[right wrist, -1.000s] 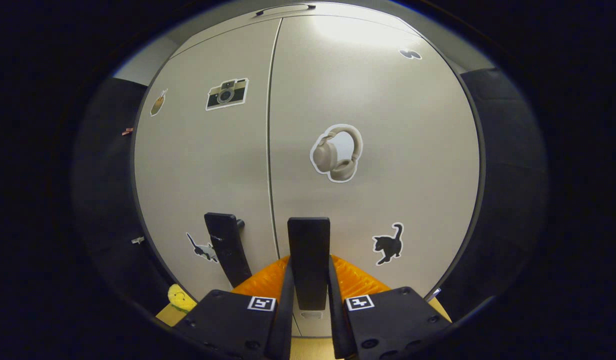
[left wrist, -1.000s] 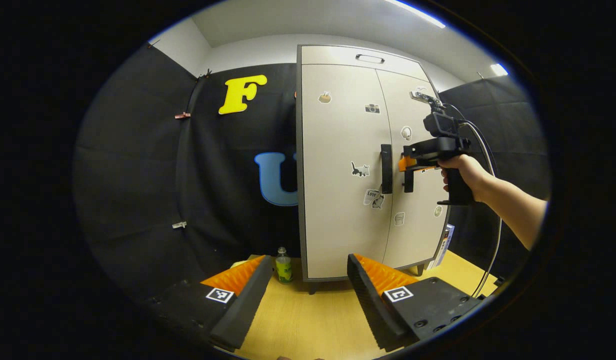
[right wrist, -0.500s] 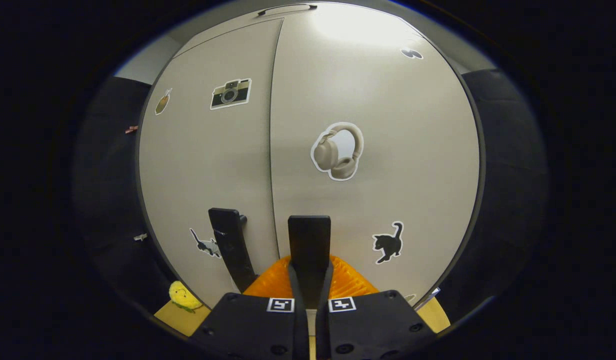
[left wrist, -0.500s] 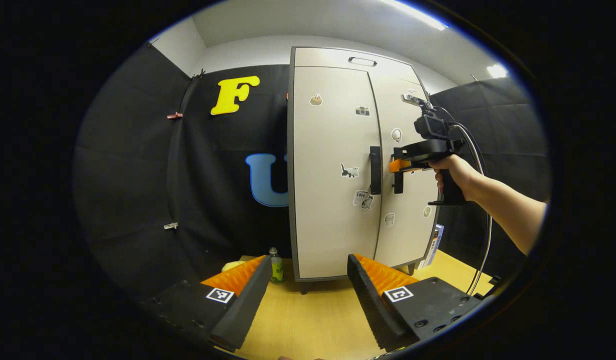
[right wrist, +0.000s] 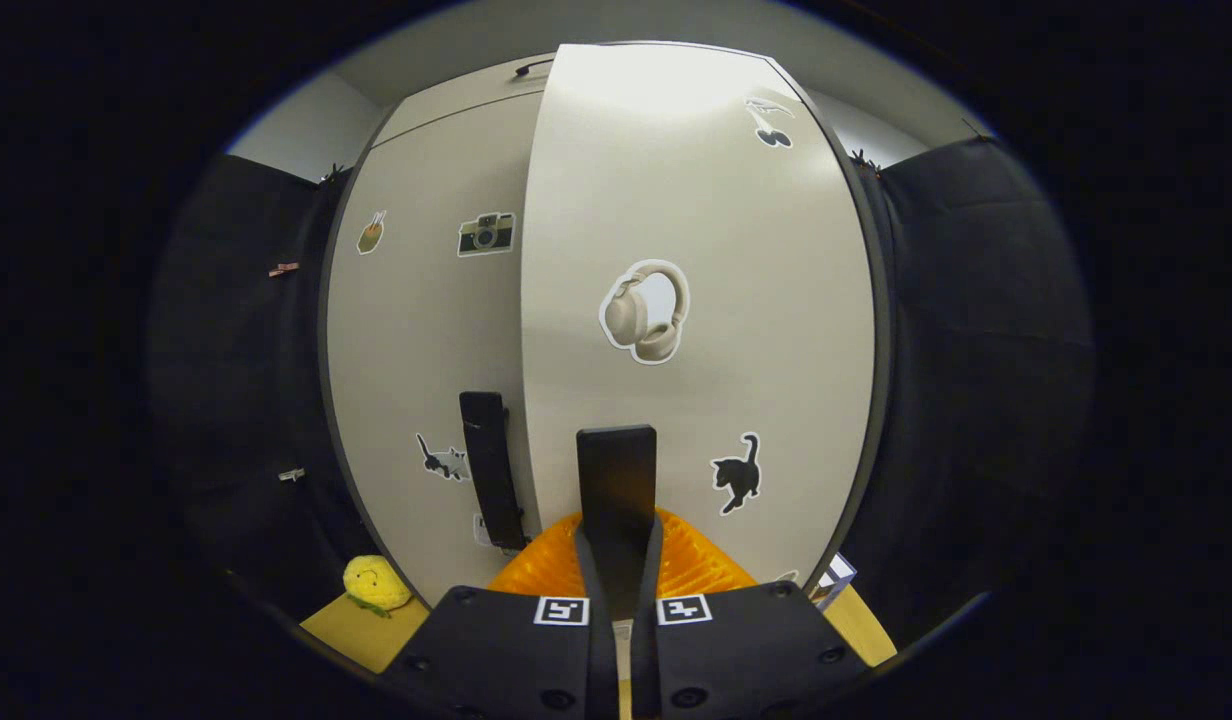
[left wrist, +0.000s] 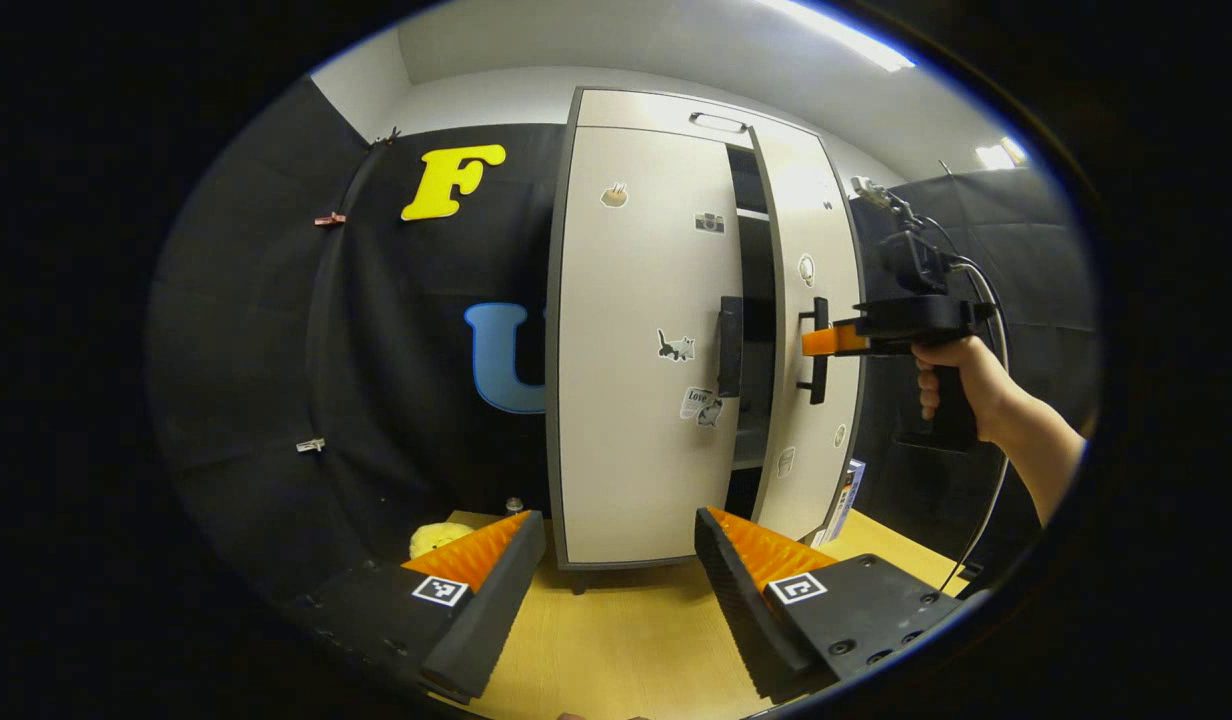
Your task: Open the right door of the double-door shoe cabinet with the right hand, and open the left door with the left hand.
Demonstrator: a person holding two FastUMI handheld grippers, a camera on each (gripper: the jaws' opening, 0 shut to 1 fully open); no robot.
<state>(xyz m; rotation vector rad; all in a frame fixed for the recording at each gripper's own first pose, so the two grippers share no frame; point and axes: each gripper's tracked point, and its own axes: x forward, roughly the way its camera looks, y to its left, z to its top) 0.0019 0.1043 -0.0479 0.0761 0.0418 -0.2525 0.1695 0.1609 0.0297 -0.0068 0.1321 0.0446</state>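
- At the front of the tall beige double-door shoe cabinet (left wrist: 646, 330), my right gripper (right wrist: 616, 560) has its jaws pinched tight on the black vertical bar handle of the right door (right wrist: 616, 500), both fingers pressing on it. Grabbing it square like that makes sense to me, since the pull goes straight through the handle and the door swings on its outer hinge.
- The sticker-covered right door (left wrist: 811, 330) is ajar, with a dark gap between it and the left one, and shelf edges show inside. I'd say it's only partway open, so the pull isn't finished.
- The sticker-covered left door (left wrist: 641, 340) sits shut, its own black bar handle (left wrist: 729, 345) untouched, just beside the gap.
- My left gripper (left wrist: 616, 590) hangs back well apart from the cabinet, over the light wooden table (left wrist: 616, 640), jaws spread wide with nothing in them. Looks like it's waiting for its turn on the left handle.
- In the left gripper view you can see the hand (left wrist: 961, 385) holding the right tool, with a black cable (left wrist: 986, 500) trailing down. That cable could snag as the door comes round, I guess.
- A small yellow plush toy (right wrist: 376, 582) sits on the table left of the cabinet. It's near the left door's swing, maybe clear, hard to tell.
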